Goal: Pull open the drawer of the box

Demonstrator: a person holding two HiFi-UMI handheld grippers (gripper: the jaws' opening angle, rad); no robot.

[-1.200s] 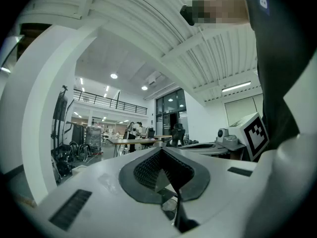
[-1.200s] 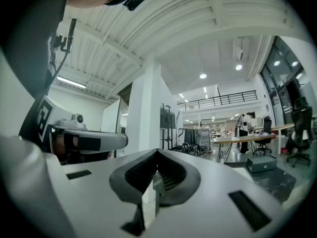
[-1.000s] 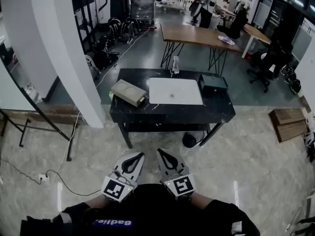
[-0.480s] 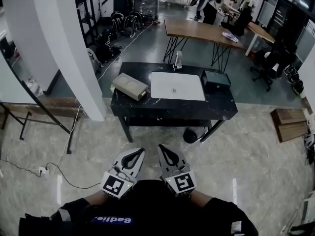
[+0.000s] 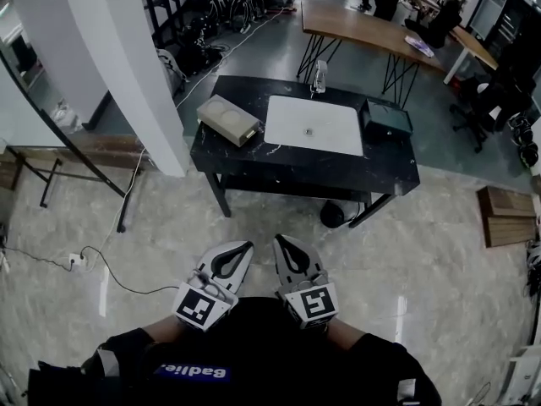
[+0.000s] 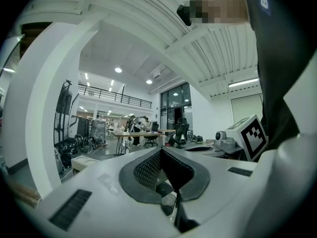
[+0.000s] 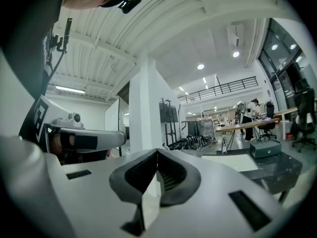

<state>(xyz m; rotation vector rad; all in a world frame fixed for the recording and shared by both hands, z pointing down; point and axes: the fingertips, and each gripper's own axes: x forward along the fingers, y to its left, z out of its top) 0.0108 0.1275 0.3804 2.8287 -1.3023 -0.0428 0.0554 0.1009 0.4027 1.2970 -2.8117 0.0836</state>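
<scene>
A black table stands a few steps ahead of me. On its left end lies a flat beige box, and on its right end a dark green box; I cannot tell from here which of them has the drawer. My left gripper and right gripper are held side by side close to my body, far short of the table. Both are shut with nothing in them. The left gripper view shows shut jaws and the beige box far off. The right gripper view shows shut jaws and the dark box.
A white mat covers the table's middle, with a glass bottle behind it. A white pillar rises at the left. A cable and socket lie on the floor. A wooden table and chairs stand beyond.
The table has come nearer and lower in the head view as I step toward it. Both grippers keep their place near my body, still shut.
</scene>
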